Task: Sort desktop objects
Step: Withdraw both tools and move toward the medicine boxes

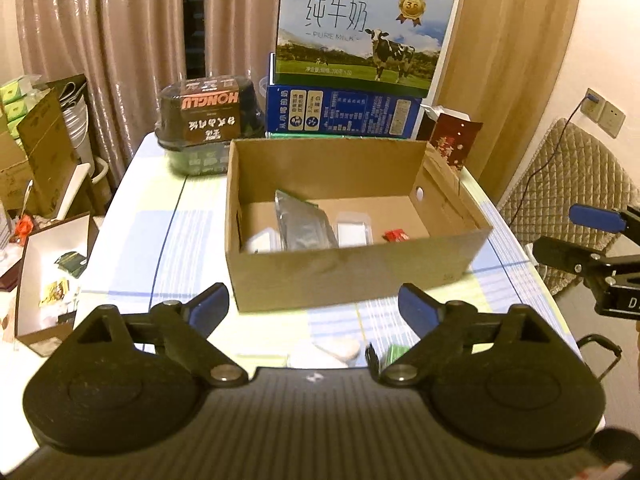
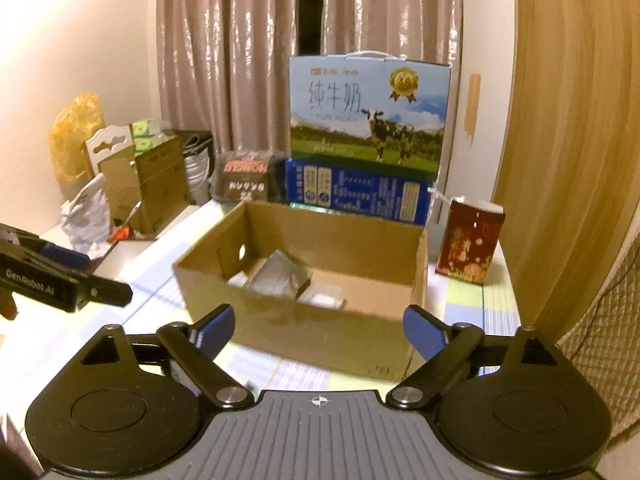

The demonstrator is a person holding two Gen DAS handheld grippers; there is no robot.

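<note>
- The left hand-held gripper [image 1: 314, 306] was spread wide and held nothing, just short of the box [image 1: 352, 276] on the counter [image 1: 160, 240].
- The right hand-held gripper [image 2: 318, 330] was also wide and held nothing.
- In the box lay a silver pouch [image 1: 306, 222], 2 white items [image 1: 354, 230] and a red item [image 1: 396, 235].
- A white item [image 1: 334, 350] and a green item [image 1: 394, 354] lay on the counter near the left hand-held gripper.
- A milk carton [image 1: 362, 28] stood behind the box.
</note>
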